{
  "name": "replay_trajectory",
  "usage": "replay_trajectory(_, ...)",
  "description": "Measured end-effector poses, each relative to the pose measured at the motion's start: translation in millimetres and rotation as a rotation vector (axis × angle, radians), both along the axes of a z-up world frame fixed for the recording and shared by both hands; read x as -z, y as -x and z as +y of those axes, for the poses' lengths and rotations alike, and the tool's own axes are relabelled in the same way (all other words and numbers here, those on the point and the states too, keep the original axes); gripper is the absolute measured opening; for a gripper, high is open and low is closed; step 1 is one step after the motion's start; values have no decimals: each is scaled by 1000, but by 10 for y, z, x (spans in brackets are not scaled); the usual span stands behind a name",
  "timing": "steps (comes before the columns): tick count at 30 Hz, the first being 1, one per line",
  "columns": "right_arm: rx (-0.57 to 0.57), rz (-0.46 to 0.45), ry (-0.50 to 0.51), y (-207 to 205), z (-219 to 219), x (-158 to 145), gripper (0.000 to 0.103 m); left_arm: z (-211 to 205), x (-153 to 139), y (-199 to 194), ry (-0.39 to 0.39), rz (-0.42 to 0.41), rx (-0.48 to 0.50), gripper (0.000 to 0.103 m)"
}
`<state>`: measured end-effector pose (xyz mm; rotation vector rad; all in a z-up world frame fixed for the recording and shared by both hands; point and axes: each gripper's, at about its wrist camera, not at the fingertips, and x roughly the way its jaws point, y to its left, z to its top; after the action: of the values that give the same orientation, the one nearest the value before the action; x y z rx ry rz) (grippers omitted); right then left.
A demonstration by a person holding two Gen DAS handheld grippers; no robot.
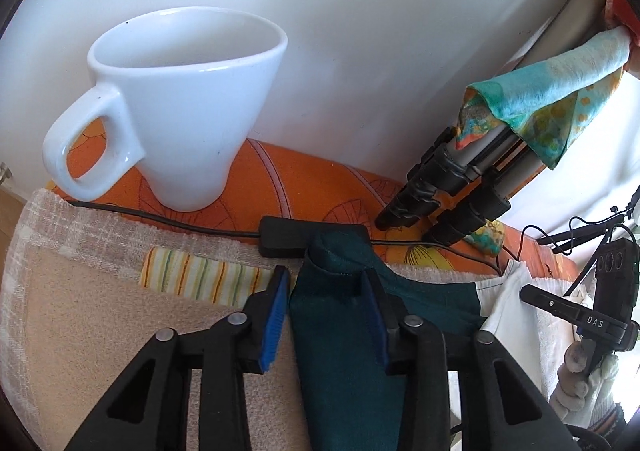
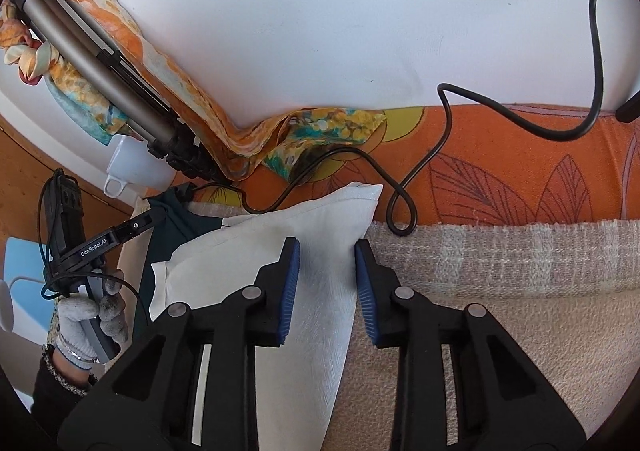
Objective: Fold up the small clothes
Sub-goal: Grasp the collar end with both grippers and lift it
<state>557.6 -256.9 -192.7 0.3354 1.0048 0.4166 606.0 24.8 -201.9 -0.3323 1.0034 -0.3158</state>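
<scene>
A white mug (image 1: 176, 107) stands at far left on an orange leaf-print cloth (image 1: 312, 187), with folded tripod legs (image 1: 448, 187) draped in a patterned scarf (image 1: 560, 99) behind. In front of them, a small 2-tone garment lies across a beige woven towel (image 1: 120, 315), its long axis running left to right. The left gripper (image 1: 328, 311) has its blue pads narrowed around the dark green end (image 1: 340, 335); the fabric bunches between them, though whether the pads press it cannot be told. To the right, the right gripper (image 2: 326, 291) straddles the white end (image 2: 320, 235) with its pads likewise narrowed, the left pad lying over the cloth and a sliver of towel visible beside the right pad, so a firm pinch cannot be confirmed. A black cable (image 2: 416, 179) loops just beyond the white corner. Each hand is nearest its own end, and both ends lie straight ahead of the fingers, which probably sets up carrying 1 end over the other.
</scene>
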Motion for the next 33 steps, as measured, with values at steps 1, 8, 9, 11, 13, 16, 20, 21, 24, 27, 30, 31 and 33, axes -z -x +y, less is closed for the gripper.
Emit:
replay_trajectory(1, -2, 0, -1, -8, 12, 1, 21, -15, 1, -5, -3, -1, 4, 25)
replay_trajectory(8, -12, -47, -10, 65, 84, -146, 7, -152, -95, 86, 17, -50, 42, 0)
replay_trajectory(9, -12, -54, -13, 91, 86, -182, 6, -156, -129, 112, 27, -59, 43, 0)
replay_trajectory(11, -12, -68, -21, 153, 78, -262, 6, -165, -218, 180, 47, -77, 50, 0)
replay_trajectory(13, -13, -84, -30, 229, 79, -351, 6, -160, -319, 268, 58, -96, 62, 0)
replay_trajectory(16, -19, -108, -46, 369, 74, -502, 6, -162, -463, 406, 67, -114, 77, 0)
replay_trajectory(20, -34, -134, -50, 593, 110, -675, 6, -163, -669, 640, 83, -135, 98, 0)
replay_trajectory(21, -37, -141, -48, 655, 119, -717, 6, -175, -712, 704, 85, -141, 103, 0)
replay_trajectory(24, -47, -157, -51, 856, 145, -840, 5, -190, -847, 909, 84, -157, 114, 0)
replay_trajectory(27, -62, -172, -32, 1066, 196, -954, 5, -175, -968, 1143, 95, -167, 123, 0)
replay_trajectory(30, -79, -188, -16, 1307, 239, -1052, 5, -138, -1083, 1408, 93, -180, 136, 0)
replay_trajectory(31, -83, -193, -11, 1396, 242, -1084, 5, -133, -1118, 1500, 90, -184, 141, 0)
replay_trajectory(33, -95, -203, -3, 1588, 246, -1126, 5, -106, -1179, 1703, 90, -190, 148, 0)
